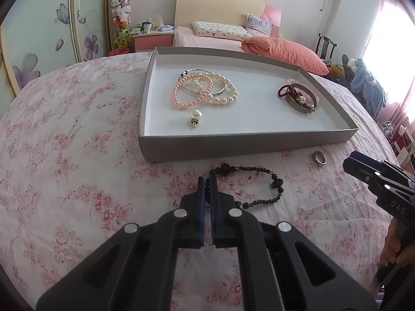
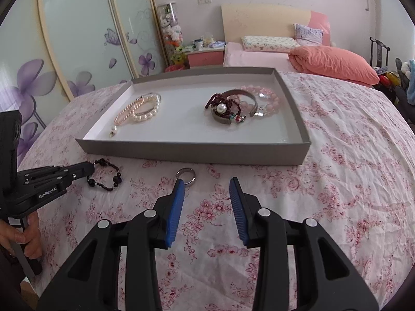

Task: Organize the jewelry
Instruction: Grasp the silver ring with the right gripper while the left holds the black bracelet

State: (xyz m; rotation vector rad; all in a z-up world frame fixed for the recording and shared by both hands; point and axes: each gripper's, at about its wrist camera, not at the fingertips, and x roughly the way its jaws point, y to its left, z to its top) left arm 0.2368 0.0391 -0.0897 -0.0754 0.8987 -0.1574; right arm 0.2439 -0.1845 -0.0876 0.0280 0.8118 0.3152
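Left gripper clamped on black bead bracelet, long axis trailing rightward along tray front. Right gripper parted, empty, beside ring.

Pink bed w/ orange duvet, nightstand, floral wardrobe doors behind.

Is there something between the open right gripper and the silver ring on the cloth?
Nothing visible. The silver ring lies on bare tablecloth just beyond the right gripper, by its left fingertip. The grey tray stands behind the ring.
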